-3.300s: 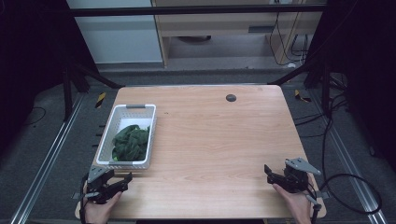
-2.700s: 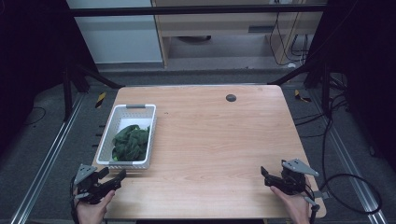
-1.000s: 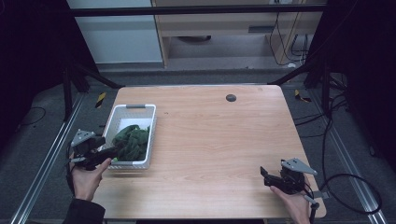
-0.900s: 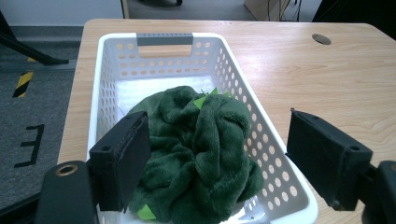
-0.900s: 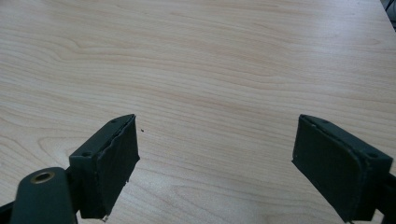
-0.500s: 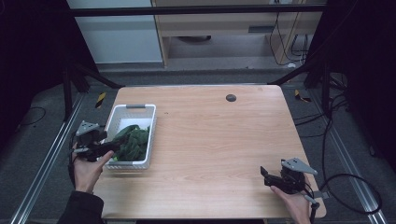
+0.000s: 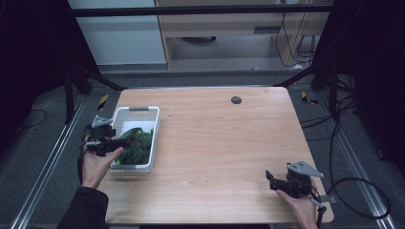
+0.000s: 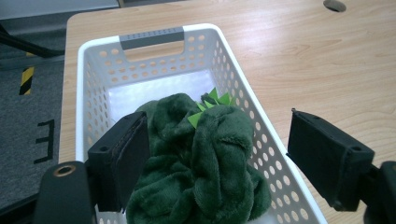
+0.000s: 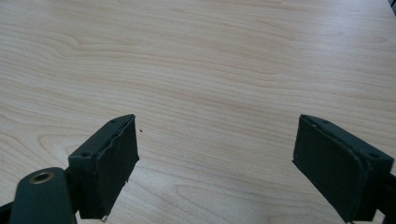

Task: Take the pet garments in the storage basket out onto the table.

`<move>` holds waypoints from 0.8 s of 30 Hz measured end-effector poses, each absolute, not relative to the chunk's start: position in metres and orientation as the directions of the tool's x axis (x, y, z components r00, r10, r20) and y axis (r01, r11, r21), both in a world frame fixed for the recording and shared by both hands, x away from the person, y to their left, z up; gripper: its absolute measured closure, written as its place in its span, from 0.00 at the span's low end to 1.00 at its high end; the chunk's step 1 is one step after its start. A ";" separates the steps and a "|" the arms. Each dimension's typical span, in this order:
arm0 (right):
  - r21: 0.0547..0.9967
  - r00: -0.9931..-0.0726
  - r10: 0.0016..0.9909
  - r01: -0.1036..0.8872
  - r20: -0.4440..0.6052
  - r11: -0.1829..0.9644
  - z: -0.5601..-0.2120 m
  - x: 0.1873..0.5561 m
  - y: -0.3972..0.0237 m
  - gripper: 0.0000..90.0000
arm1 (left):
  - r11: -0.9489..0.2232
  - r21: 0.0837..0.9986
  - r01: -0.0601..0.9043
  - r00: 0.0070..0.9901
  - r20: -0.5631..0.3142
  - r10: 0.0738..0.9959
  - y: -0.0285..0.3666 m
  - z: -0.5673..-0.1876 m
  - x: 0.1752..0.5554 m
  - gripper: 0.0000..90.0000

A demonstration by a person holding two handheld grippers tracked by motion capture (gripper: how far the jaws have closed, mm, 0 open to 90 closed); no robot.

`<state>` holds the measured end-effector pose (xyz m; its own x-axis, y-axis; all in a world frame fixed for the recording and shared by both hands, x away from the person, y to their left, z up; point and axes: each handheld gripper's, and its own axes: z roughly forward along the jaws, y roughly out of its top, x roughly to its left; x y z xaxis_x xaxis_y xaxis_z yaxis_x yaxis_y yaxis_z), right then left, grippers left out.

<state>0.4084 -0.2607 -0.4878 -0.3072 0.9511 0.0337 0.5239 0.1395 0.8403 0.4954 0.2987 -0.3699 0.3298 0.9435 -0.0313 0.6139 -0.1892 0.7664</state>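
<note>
high view: the wooden tabletop carries a white perforated basket near its left edge, and a dark round hole lies well beyond the basket, toward the far edge. a green plush toy lies bunched inside the basket. your left gripper hovers over the basket, jaws spread, one inside and one outside its wall. your right gripper, well apart from the basket, has jaws spread over bare wood.

Dark green plush toy, crumpled, w/ light green felt spikes, lying in white perforated basket. Sits betw. wide-open jaws of left tool, nearer its left jaw; basket's grey handle beyond.
</note>
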 end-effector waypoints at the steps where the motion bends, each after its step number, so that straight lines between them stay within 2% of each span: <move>1: 0.839 -0.309 0.951 0.524 0.030 0.143 -0.488 0.409 -0.261 0.15 | -0.195 0.761 0.618 0.331 -0.027 0.943 0.297 -0.371 0.498 0.22; 24: 0.832 -0.322 0.946 0.535 0.043 0.145 -0.490 0.410 -0.260 0.15 | -0.258 0.675 0.691 0.352 -0.003 0.936 0.289 -0.385 0.522 0.22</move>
